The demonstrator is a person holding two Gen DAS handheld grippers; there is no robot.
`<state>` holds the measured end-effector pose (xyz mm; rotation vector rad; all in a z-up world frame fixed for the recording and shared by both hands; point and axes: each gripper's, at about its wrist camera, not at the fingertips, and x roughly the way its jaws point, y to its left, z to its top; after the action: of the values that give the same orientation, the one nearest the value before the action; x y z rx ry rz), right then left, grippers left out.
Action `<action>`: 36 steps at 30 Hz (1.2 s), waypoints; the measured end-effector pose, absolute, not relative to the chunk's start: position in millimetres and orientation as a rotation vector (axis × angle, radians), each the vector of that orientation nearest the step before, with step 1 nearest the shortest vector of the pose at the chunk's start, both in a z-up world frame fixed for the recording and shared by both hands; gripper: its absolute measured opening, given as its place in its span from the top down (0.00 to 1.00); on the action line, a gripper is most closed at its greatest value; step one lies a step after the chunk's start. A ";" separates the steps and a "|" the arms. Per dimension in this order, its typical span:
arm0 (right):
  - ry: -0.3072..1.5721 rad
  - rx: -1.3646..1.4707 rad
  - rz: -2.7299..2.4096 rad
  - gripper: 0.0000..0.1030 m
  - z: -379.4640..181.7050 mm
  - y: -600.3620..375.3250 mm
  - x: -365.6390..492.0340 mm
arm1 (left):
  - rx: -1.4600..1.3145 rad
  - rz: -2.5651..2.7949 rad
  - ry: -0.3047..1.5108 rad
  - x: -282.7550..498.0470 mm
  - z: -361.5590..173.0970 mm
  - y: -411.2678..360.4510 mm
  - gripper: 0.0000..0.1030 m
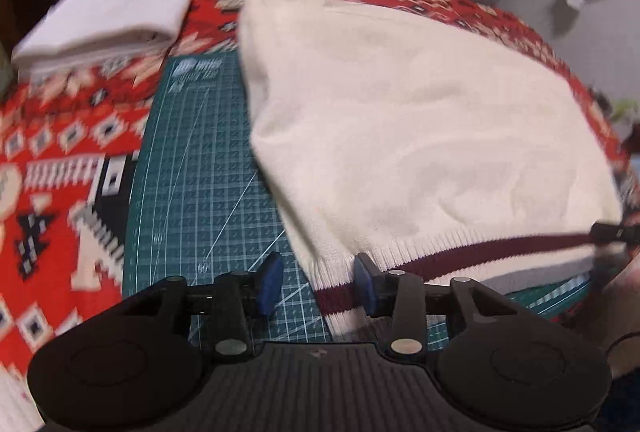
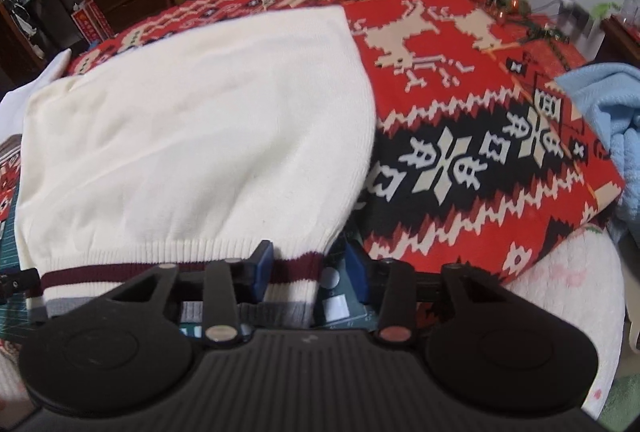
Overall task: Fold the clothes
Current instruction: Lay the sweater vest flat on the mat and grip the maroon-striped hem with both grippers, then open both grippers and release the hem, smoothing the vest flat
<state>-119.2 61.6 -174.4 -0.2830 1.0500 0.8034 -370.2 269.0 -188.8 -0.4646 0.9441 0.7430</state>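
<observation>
Ribbed hem comes first, right under both my tongs: the near edge of the cream knitted sweater (image 1: 420,136) with its maroon stripe (image 1: 500,246) runs crosswise in front of me, left to right. My left tongs (image 1: 319,282) stand apart, the blue pads straddling the hem's left corner without pinching it, so far as I can judge. My right tongs (image 2: 310,272) are apart too; the left pad sits over the striped ribbing and the right pad hangs just past the hem's right corner, over the green gridded cutting mat (image 1: 208,184). Neither pair is clamped on cloth.

Across the worktop the sweater lies flat, partly on the mat and partly on the red, black and cream patterned blanket (image 2: 480,136). Its body stretches away from me, hem nearest, far edge well off toward the back. Each pair has its own corner, so I'd say the coming move is to close on both corners and carry the hem away from me over the body.

Soft, slightly fuzzy knit, thick enough to slump; the ribbing is tighter and should give the better bite. A grey band (image 2: 288,312) shows beneath the hem on the right, perhaps a lower layer. One folded white cloth (image 1: 116,12) rests far left, a pale blue towel (image 2: 612,112) far right.
</observation>
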 end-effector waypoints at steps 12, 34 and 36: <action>1.063 -0.287 0.804 0.91 -170.8 46.7 -126.1 | -0.547 0.749 0.923 -400.9 -180.3 267.7 0.89; 0.788 -0.376 0.978 0.01 -135.5 73.5 -172.2 | -0.565 0.766 0.740 -410.9 -148.3 270.3 0.35; 0.779 -0.417 0.984 0.01 -142.0 85.0 -179.7 | -0.496 0.732 0.744 -396.6 -147.5 259.3 0.30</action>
<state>-179.7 85.0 -142.0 -0.4165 0.7791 0.9841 -396.6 259.3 -147.5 -0.4964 0.7444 0.7322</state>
